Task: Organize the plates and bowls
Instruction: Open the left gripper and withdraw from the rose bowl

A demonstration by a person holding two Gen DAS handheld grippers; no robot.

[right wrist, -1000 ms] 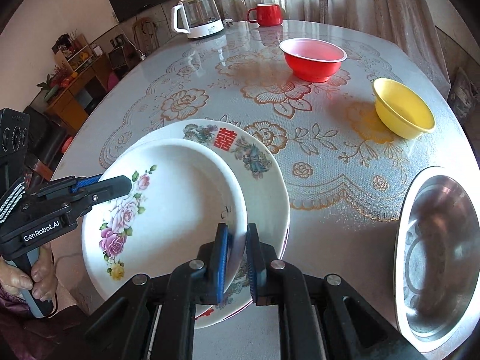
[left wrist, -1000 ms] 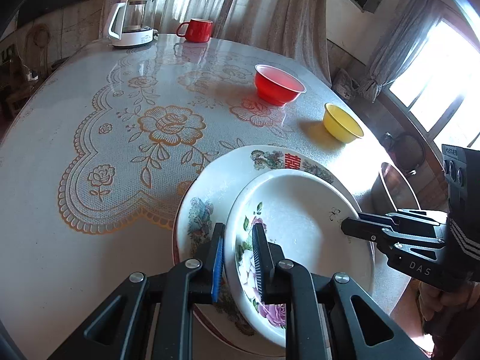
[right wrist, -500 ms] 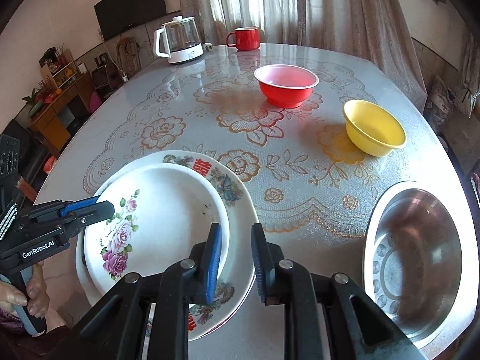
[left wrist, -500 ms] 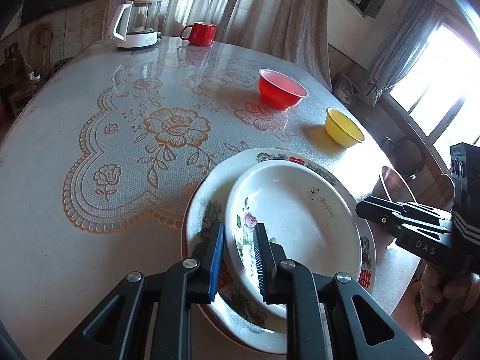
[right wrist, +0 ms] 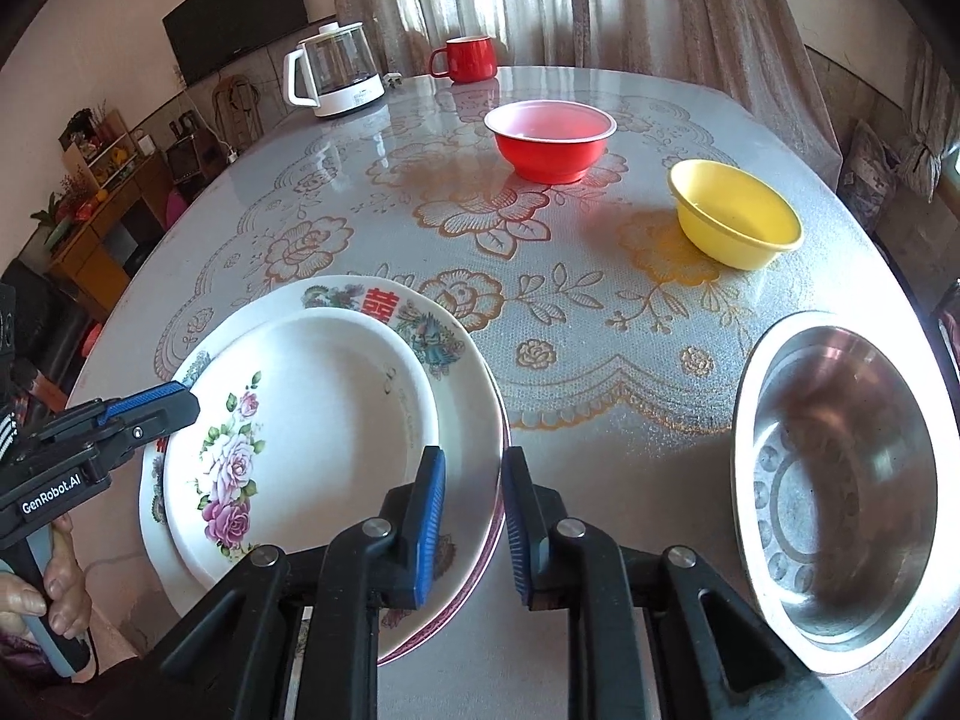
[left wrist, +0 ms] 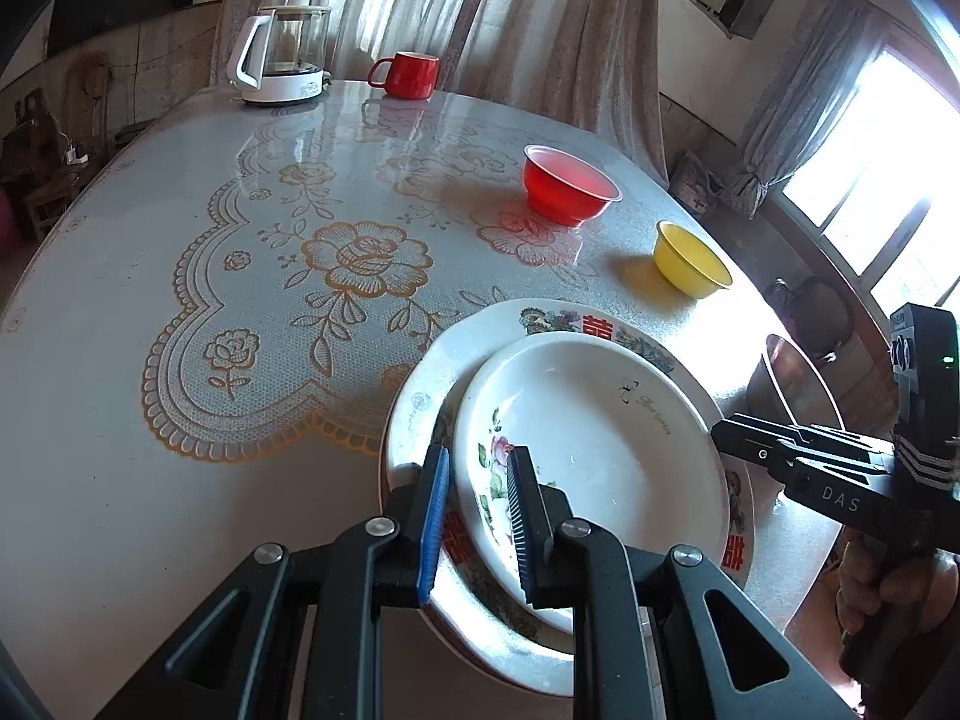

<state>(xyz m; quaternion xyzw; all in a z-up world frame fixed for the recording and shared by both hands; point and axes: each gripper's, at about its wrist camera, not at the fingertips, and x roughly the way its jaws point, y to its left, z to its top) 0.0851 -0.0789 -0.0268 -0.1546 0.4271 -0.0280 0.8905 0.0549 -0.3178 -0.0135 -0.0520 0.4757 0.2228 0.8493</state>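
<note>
A white plate with pink flowers [left wrist: 600, 438] [right wrist: 312, 414] lies inside a larger patterned plate with a red character [left wrist: 570, 318] [right wrist: 372, 300] at the table's near edge. My left gripper [left wrist: 477, 480] [right wrist: 174, 405] is shut on the floral plate's rim. My right gripper [right wrist: 474, 480] [left wrist: 738, 432] is open at the stack's opposite side; only the large plate's edge shows in the gap, and the pads touch nothing. A red bowl [left wrist: 567, 183] [right wrist: 549, 138] and a yellow bowl [left wrist: 690, 258] [right wrist: 735, 213] stand apart further back.
A steel basin [right wrist: 840, 480] [left wrist: 786, 384] sits at the table's right edge, close to my right gripper. A glass kettle [right wrist: 336, 69] and a red mug [right wrist: 468, 57] stand at the far end. A lace-patterned cloth [left wrist: 360, 258] covers the table. Hands hold both grippers' handles.
The floral plate has come down flat onto the large plate. My right gripper let go of its rim, its jaws widened and it drew back. My left gripper kept its hold.
</note>
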